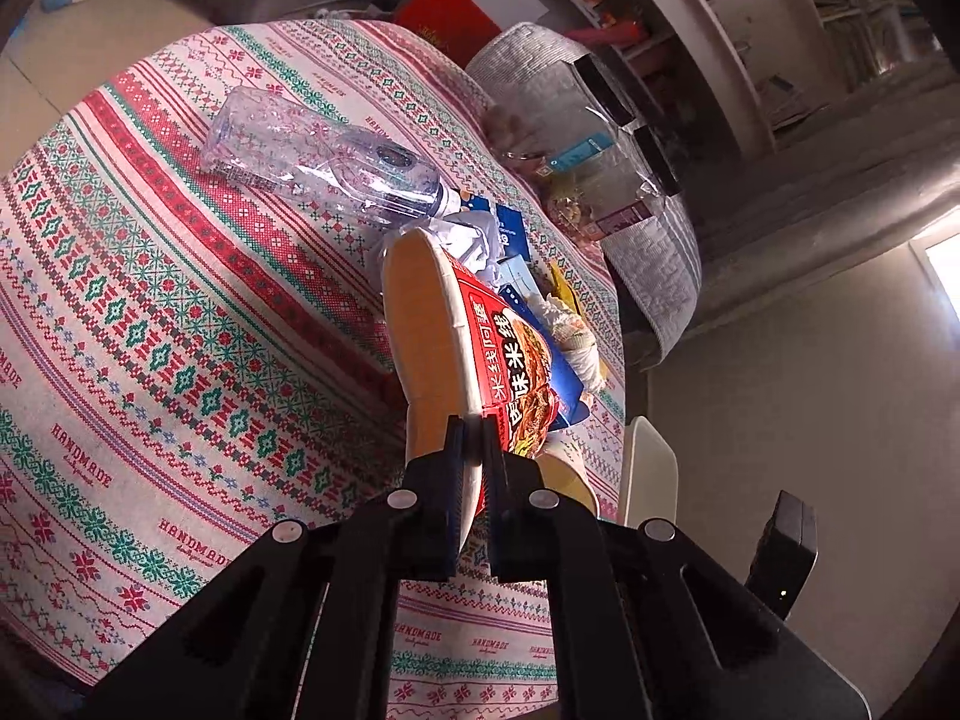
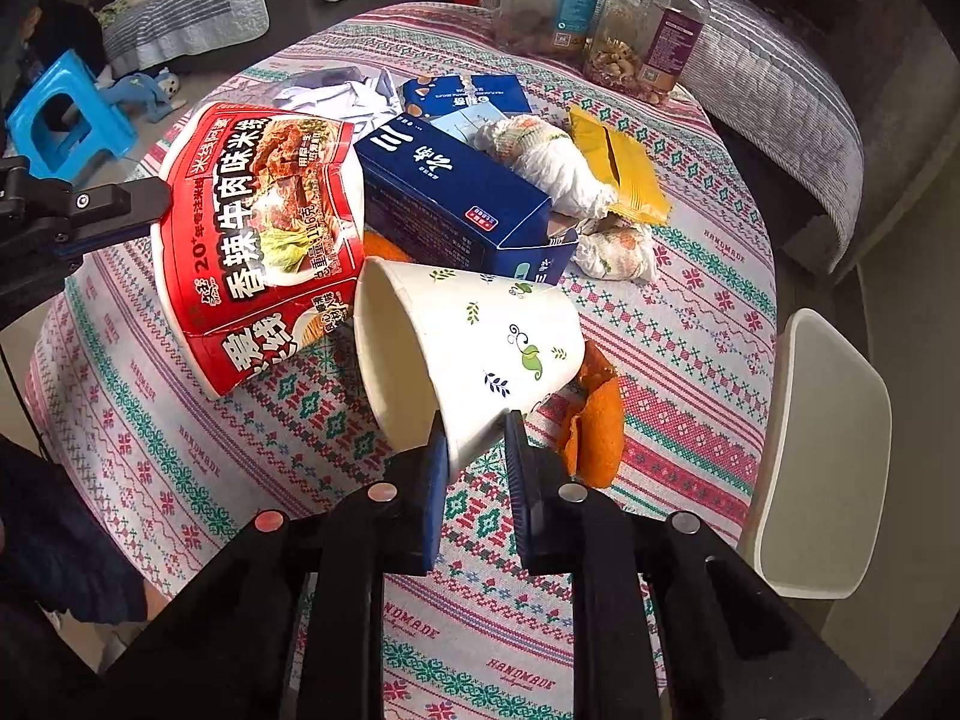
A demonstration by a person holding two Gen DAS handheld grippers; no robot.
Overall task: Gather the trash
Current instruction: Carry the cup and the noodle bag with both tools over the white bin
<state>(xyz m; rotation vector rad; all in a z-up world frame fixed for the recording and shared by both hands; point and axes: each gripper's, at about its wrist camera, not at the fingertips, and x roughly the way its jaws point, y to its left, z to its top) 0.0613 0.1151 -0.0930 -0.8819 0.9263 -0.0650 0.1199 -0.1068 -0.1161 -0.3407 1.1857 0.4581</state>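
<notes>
In the left wrist view, the rim of a red instant noodle bowl [image 1: 480,336] is pinched between the closed fingers of the left gripper [image 1: 473,456] at lower centre, and the bowl is tilted so that its pale inside faces the left of the frame. A crushed clear plastic bottle [image 1: 318,156] is seen lying on the patterned tablecloth [image 1: 150,330] in the upper left, well apart from the bowl. In the right wrist view, the wall of a white paper cup [image 2: 474,354] with leaf prints is clamped by the right gripper [image 2: 477,450] at lower centre; the cup is held on its side with its mouth towards the left of the frame. The noodle bowl [image 2: 258,240] is seen just left of the cup, with the left gripper [image 2: 153,204] at its rim at the left edge. Behind the cup, a dark blue carton [image 2: 450,192], crumpled white tissues [image 2: 552,162] and a yellow sachet [image 2: 618,168] are piled together, and orange peel [image 2: 594,426] lies just right of the cup. Two clear snack jars [image 2: 600,18] are seen at the top of the frame.
</notes>
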